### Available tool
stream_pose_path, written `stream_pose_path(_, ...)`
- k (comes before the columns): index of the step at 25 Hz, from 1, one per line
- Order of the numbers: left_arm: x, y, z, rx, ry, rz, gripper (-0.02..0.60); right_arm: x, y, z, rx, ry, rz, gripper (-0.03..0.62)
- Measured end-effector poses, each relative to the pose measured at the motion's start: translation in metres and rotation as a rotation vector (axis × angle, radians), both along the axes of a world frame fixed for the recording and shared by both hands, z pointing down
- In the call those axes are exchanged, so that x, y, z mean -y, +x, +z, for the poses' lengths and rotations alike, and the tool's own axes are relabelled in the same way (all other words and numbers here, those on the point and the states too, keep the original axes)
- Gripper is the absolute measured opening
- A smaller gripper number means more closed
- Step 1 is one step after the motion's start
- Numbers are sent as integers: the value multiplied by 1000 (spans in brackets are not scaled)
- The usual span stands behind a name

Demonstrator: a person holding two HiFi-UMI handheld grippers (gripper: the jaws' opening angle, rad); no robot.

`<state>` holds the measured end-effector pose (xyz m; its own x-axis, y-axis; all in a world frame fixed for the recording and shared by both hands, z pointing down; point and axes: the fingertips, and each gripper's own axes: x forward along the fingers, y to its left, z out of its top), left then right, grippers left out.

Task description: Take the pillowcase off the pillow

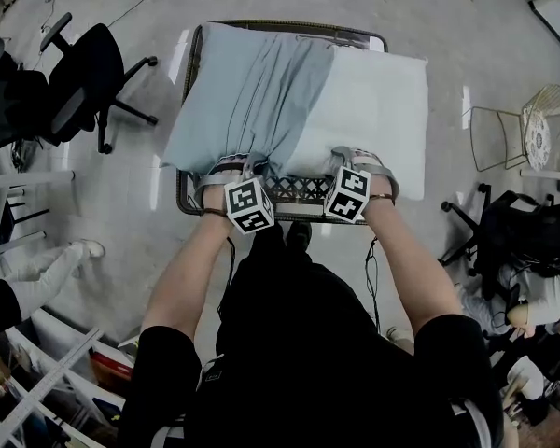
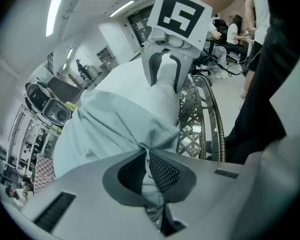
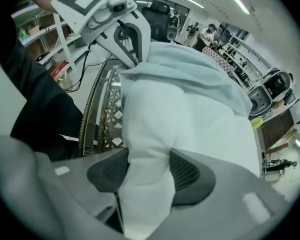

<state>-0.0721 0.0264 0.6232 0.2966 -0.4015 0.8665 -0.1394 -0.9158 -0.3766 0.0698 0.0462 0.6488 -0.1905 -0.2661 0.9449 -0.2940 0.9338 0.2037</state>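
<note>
Left claw (image 2: pixel 149 170) is clenched on a fold of the pale blue-grey cotton pillowcase (image 2: pixel 115 129). Pads nearly meet, with cloth bunched between them. Right claw (image 3: pixel 147 176) is grasping the plump white pillow (image 3: pixel 190 114) itself, jaws part-spread around a thick wad of its near edge.

Both claws point steeply down, side by side at the near edge of the dark metal lattice stand (image 1: pixel 299 191): left over its left half, right over its right half. The pillow lies flat across the stand's top. Over the stand's left half the case covers it, rumpled. Over the right half the pillow is bare white.

My read: mid-strip, roughly half off, and this is the anchor-and-pull step.

Next move, as I judge it: hold right as the anchor and drag left toward the stand's left side so the case slides along the pillow. The pull should run along the pillow's length, not upward, or the pillow lifts off the stand with it. The left pinch is thin and may slip, so a regrip could be needed.

Black office chair (image 1: pixel 93 73) sits well apart off the stand's left side, probably out of the pull path.
</note>
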Motion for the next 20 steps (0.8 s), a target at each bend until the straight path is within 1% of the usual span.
stream_pose_path(1, 1, -9, -1, 4, 0, -4, 17, 0, 2, -1, -2, 8, -7, 253)
stream_pose_path(3, 3, -30, -3, 6, -8, -24, 17, -3, 4, -3, 3, 10, -19, 238)
stream_pose_path(6, -3, -52, -6, -37, -56, -74, 15, -9, 4, -6, 37, -25, 3, 235)
stream_pose_path(8, -7, -51, -11, -72, -92, -89, 15, -11, 1, -12, 51, -52, 11, 249)
stream_pose_path(11, -2, -38, -28, -106, -113, -59, 28, -3, -2, -27, 89, -100, 31, 275)
stream_pose_path(13, 7, -31, -44, -141, -120, -37, 63, 6, 2, -41, 121, -131, 63, 275)
stream_pose_path(14, 14, -28, -52, -159, -126, -27, 89, 14, 5, -48, 129, -131, 78, 277)
stream_pose_path(16, 32, -26, -69, -209, -139, -13, 132, 35, 11, -65, 130, -96, 106, 276)
stream_pose_path(19, 69, -20, -100, -321, -150, -32, 129, 70, 25, -87, 124, -33, 170, 276)
stream_pose_path(20, 83, -18, -107, -336, -145, -35, 129, 81, 29, -92, 122, -17, 190, 276)
